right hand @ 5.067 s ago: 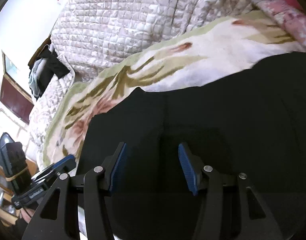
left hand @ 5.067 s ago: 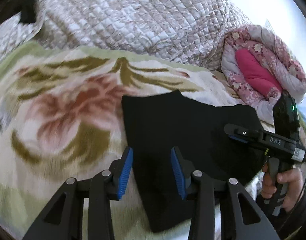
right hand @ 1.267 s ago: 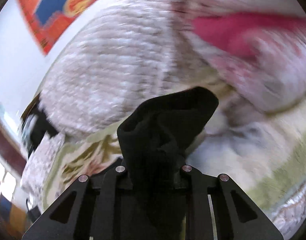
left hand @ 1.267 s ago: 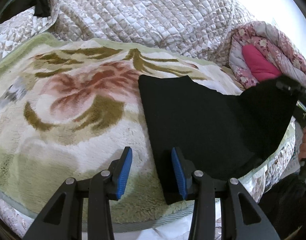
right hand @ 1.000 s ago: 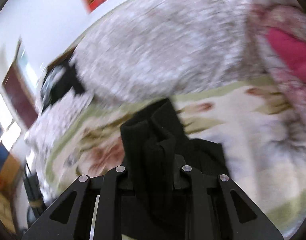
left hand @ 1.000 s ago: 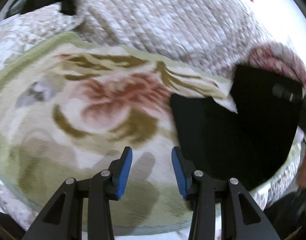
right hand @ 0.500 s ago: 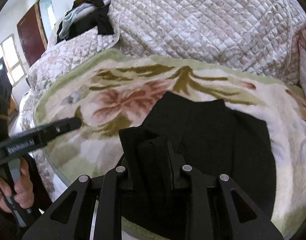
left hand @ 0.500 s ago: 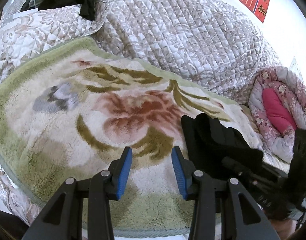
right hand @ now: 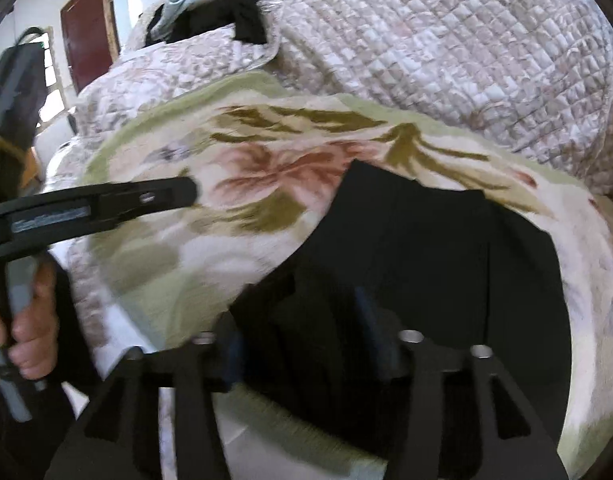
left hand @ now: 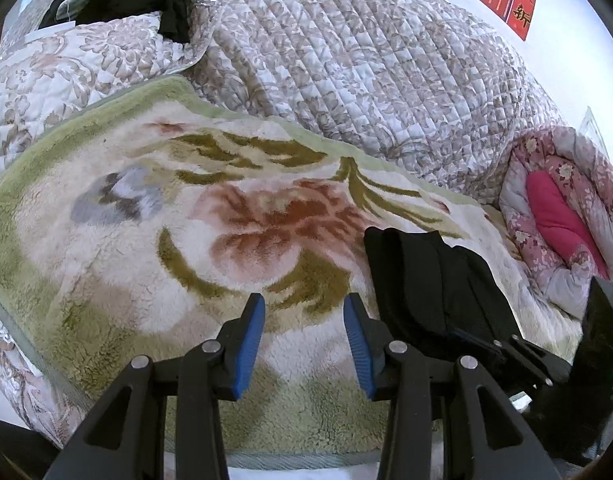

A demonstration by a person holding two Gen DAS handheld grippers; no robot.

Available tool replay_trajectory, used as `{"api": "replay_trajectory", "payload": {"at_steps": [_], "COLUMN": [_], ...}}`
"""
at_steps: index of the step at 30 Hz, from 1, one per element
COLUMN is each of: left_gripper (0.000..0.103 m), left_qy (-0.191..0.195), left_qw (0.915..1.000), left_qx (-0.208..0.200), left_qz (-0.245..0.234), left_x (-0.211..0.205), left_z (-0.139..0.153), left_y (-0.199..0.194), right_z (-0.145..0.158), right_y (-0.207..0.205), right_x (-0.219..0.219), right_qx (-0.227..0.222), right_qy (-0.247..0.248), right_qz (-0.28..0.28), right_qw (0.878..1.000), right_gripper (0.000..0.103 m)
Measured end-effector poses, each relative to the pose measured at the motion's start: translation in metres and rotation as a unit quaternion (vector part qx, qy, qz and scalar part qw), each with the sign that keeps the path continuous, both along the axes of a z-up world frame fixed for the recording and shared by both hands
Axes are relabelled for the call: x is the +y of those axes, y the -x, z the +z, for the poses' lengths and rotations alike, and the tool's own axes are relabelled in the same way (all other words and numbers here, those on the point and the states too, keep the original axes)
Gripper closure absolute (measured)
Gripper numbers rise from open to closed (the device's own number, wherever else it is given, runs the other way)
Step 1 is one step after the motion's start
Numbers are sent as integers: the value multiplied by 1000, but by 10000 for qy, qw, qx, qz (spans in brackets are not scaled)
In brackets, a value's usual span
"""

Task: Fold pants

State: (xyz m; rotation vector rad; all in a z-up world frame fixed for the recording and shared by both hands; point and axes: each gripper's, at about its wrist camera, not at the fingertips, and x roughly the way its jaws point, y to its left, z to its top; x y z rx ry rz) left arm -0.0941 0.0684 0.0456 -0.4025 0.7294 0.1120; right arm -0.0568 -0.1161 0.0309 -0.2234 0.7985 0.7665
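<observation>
The black pants (left hand: 426, 288) lie folded into a thick bundle on the right part of a floral fleece blanket (left hand: 146, 260). In the right wrist view the pants (right hand: 426, 248) fill the middle. My right gripper (right hand: 302, 320) is low over their near folded edge, its jaws opening, with black cloth lying loose between the blue pads. From the left wrist view the right gripper (left hand: 506, 352) rests at the pants' near right side. My left gripper (left hand: 304, 340) stands open over bare blanket just left of the pants, with nothing between its fingers.
A quilted floral bedspread (left hand: 366, 60) rises behind the blanket. A rolled pink duvet (left hand: 558, 216) sits at the right. Dark clothes (left hand: 146, 4) are piled at the far left. The bed's front edge runs just below the grippers. A person's hand (right hand: 26, 320) holds the left gripper's handle.
My right gripper swung the lifted end of the pants over to the left and down onto the rest, then spread its jaws. The left gripper shifted off the pants onto bare blanket.
</observation>
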Motion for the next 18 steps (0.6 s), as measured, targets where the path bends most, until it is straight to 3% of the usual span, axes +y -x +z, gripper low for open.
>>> {"api": "replay_trajectory", "payload": {"at_steps": [4, 7, 8, 10, 11, 15, 17, 18], "left_gripper": [59, 59, 59, 59, 59, 59, 59, 59], "left_qy": [-6, -30, -45, -58, -62, -153, -166, -197], "left_qw": [10000, 10000, 10000, 9999, 9998, 9989, 9979, 9971], "left_qx": [-32, -25, -18, -1, 11, -20, -30, -27], "left_qz": [23, -21, -45, -131, -188, -453, -625, -731], "left_x": [2, 1, 0, -6, -9, -26, -34, -38], "left_z": [2, 3, 3, 5, 6, 15, 20, 23], "left_y": [2, 2, 2, -1, -3, -13, -21, -27], "right_z": [14, 26, 22, -2, -12, 10, 19, 22], "right_y": [21, 29, 25, 7, 1, -13, -34, -49], "right_x": [-24, -50, -57, -56, -58, -72, -82, -87], "right_qx": [63, -185, -147, 534, 898, 973, 867, 807], "right_qy": [-364, -777, -758, -243, -264, -789, -819, -716], "right_qz": [40, -191, -332, -437, -381, -339, -541, -715], "right_qw": [9993, 9966, 9965, 9973, 9949, 9915, 9914, 9916], "right_gripper": [49, 49, 49, 49, 50, 50, 51, 56]}}
